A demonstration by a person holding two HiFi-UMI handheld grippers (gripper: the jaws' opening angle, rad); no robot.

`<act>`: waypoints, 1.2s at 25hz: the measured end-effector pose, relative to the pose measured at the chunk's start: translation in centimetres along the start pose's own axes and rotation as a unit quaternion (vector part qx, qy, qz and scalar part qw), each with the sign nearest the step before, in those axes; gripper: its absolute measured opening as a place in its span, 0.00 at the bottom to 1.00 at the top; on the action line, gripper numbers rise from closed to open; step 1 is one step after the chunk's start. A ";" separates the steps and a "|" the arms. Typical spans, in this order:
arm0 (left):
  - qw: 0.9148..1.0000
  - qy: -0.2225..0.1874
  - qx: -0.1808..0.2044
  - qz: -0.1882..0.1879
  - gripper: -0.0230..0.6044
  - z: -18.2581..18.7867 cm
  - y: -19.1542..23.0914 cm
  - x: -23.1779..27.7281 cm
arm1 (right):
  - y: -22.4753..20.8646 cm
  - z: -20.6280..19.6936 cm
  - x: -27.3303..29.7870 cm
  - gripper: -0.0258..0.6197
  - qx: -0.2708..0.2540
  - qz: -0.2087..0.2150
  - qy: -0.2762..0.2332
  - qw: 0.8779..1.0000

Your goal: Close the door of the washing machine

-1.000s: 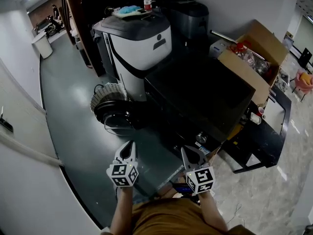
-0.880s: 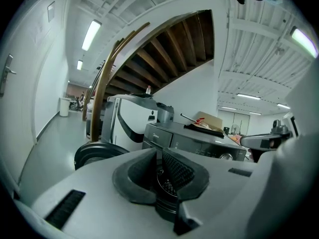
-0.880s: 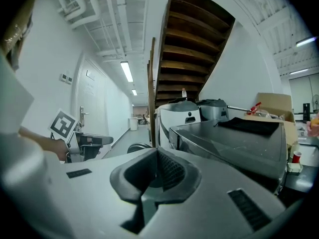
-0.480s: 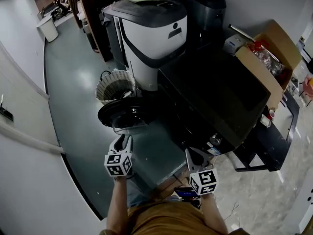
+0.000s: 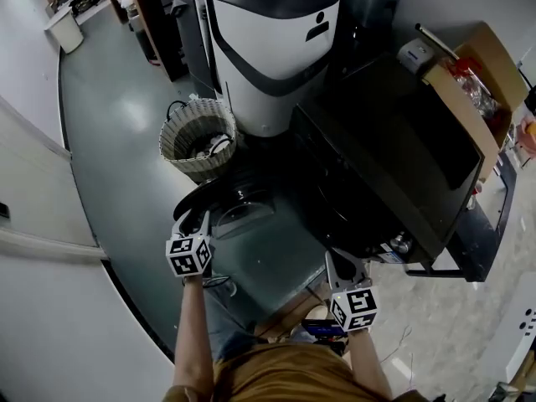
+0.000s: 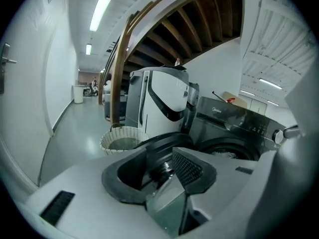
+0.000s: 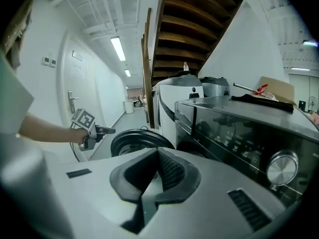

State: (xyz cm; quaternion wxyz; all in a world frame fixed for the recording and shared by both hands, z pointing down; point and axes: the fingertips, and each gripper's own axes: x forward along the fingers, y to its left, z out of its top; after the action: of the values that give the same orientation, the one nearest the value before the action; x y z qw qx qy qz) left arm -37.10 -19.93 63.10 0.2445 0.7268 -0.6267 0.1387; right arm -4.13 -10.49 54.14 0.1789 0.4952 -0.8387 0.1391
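**Head view with both gripper views.** The washing machine [image 5: 394, 166], a dark front-loader, fills the frame from centre toward 3 o'clock. Its round door [image 5: 237, 201] stands open. It is swung out at 9 o'clock of the machine's front, with its dark rim over the grey floor [image 5: 109, 115]. 1 wicker basket [image 5: 198, 136] sits just beside the door at 12 o'clock. 1 white-and-grey appliance [image 5: 276, 48] stands at 1 o'clock of the basket. 1 cardboard box [image 5: 481, 74] lies beyond the machine toward 2 o'clock.

I hold the left tongs [image 5: 193, 221] at 8 o'clock of the door, with the tips right at its rim. I cannot tell whether they touch it. Their jaws are spread and have just been opening. The left gripper view shows the door's rim beyond the gap and nothing pinched.

I hold the right tongs [image 5: 342, 260] at 4 o'clock of the door, below the machine's front and apart from it. In the right gripper view their pads [image 7: 170, 171] are pressed together at the tips, with nothing between. That view also shows the door ahead at 11 o'clock. The machine's control panel [image 7: 234, 143], with 1 silver knob [image 7: 281, 169], is at 3 o'clock.
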 end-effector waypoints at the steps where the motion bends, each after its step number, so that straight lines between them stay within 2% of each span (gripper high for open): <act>1: 1.000 0.006 0.002 0.000 0.30 -0.2 1.1 1.1 | 0.7 -0.1 0.9 0.06 -0.002 0.000 0.006 1.000; 6: 0.998 0.037 0.044 0.002 0.33 -1.5 5.1 5.0 | 4.5 -0.8 4.6 0.06 -0.014 0.012 0.036 0.999; 8: 0.998 0.039 0.054 -0.013 0.36 -2.1 5.4 5.9 | 5.4 -1.3 5.6 0.06 -0.018 0.016 0.046 0.999; 12: 0.998 0.022 0.037 -0.039 0.37 -2.7 5.3 6.0 | 5.8 -2.2 6.6 0.06 -0.020 0.018 0.059 0.998; 22: 0.998 0.035 0.024 -0.036 0.37 -3.0 5.2 5.8 | 5.5 -1.5 6.7 0.06 -0.012 0.021 0.049 0.999; 30: 0.999 0.041 0.014 -0.022 0.37 -3.5 4.7 5.1 | 4.4 -2.2 4.6 0.06 -0.004 0.018 0.051 0.999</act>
State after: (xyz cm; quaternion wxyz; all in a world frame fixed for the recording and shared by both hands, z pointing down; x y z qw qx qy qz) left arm -40.42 -22.84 69.47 0.2628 0.7373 -0.5981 0.1720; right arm -9.67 -11.16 57.88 0.2211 0.4718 -0.8376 0.1643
